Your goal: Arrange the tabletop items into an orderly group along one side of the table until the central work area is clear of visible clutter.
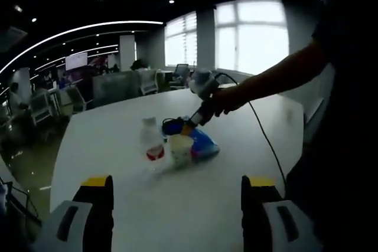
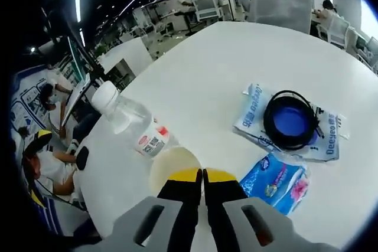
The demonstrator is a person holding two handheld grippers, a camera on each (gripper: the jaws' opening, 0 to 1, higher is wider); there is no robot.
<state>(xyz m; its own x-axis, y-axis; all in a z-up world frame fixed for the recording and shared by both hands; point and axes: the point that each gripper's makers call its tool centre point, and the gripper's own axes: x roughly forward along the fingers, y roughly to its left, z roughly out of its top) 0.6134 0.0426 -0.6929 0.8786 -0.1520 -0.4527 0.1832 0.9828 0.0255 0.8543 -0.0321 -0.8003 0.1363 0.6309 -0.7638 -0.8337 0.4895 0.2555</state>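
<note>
A paper cup point(image 2: 170, 168) stands on the white table point(image 2: 236, 51), and my right gripper point(image 2: 202, 173) meets its rim with both yellow tips pressed together on the cup's wall. Beside the cup is a clear water bottle point(image 2: 133, 123) with a white cap and a red-and-white label. From the left gripper view the cup point(image 1: 181, 149), the bottle point(image 1: 151, 138) and the right gripper point(image 1: 188, 127), held in a person's hand, sit mid-table. My left gripper point(image 1: 177, 187) hangs over the near table edge, jaws wide apart and empty.
A blue round dish with a black rim point(image 2: 289, 121) lies on a white tissue packet point(image 2: 254, 105). A blue packet point(image 2: 274, 181) lies near the cup. A cable point(image 1: 263, 134) trails from the right gripper across the table. Chairs and seated people ring the table.
</note>
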